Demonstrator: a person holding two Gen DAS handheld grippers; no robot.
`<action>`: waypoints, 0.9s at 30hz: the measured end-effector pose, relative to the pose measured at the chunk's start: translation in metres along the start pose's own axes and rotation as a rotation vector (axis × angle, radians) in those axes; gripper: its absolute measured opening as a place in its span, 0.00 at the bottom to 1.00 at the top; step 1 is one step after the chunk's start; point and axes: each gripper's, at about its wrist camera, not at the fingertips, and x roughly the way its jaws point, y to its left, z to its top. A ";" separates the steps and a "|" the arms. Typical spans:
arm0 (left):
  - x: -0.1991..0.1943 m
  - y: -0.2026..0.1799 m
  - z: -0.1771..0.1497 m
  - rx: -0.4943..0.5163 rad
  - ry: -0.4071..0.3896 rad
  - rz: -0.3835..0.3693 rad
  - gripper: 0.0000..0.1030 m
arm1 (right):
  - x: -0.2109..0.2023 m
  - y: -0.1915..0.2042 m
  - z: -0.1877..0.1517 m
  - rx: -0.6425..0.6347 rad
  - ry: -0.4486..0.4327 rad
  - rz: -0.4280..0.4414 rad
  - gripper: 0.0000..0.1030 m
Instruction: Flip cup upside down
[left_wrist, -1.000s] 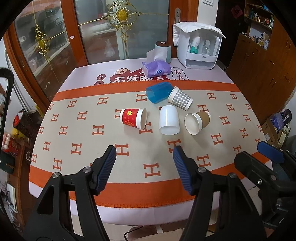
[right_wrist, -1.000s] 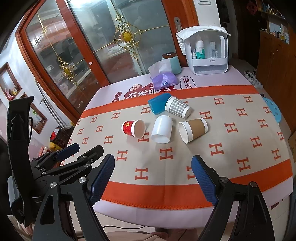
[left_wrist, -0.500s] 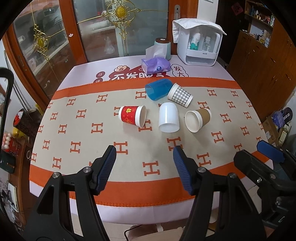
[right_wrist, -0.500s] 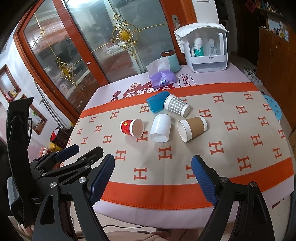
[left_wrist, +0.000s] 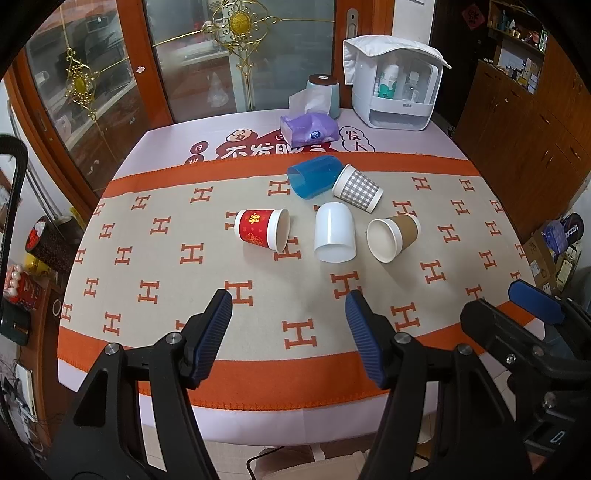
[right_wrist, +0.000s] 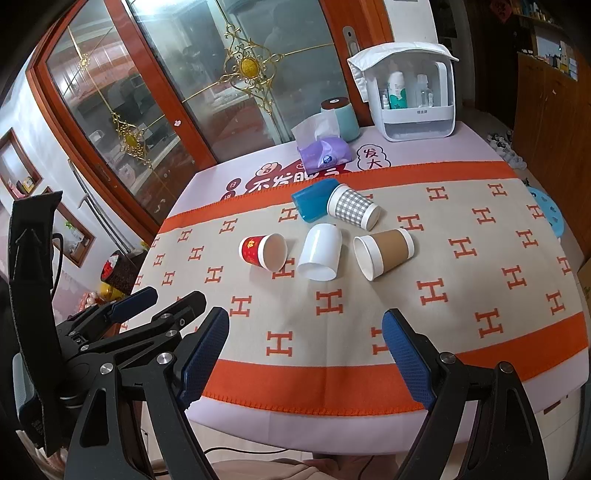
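Across the whole width of my feeds runs the table (left_wrist: 110, 206), draped in a beige cloth (left_wrist: 155, 280) patterned with orange H marks and banded in orange front and back. At its far edge I see a white cosmetics organiser (left_wrist: 393, 88) with bottles inside, a teal canister (left_wrist: 325, 92) to its left, and a purple tissue pack (left_wrist: 308, 129) just in front of that canister.

Nearer me, my left gripper (left_wrist: 288, 325) hangs above the near orange band with its blue-padded jaws spread wide and nothing between them. My right gripper (right_wrist: 304, 347) is in the same state, jaws well apart and empty, also over the near edge; on the left wrist view I catch it at the right (left_wrist: 532, 321).

Five cups lie on their sides in a cluster around the cloth's middle, well apart from both grippers. The blue cup (left_wrist: 314, 177) is farthest back, touching the grey checked cup (left_wrist: 356, 192) on its right. In front of them lie three in a row: the red cup (left_wrist: 262, 229) on the left with its mouth facing right, the white cup (left_wrist: 334, 232) in the centre with its mouth toward me, and the brown cup (left_wrist: 393, 236) on the right, mouth turned toward me and leftward. None of the five is upside down yet.
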 end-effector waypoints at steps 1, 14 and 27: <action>0.000 0.000 -0.001 0.000 0.001 0.001 0.60 | 0.000 0.000 0.000 0.000 0.000 0.001 0.84; 0.000 -0.001 -0.002 0.001 0.002 0.002 0.60 | 0.003 0.000 -0.001 -0.001 -0.001 0.000 0.84; 0.028 -0.021 0.018 0.062 0.074 -0.048 0.60 | 0.012 -0.018 0.005 0.048 0.014 -0.012 0.84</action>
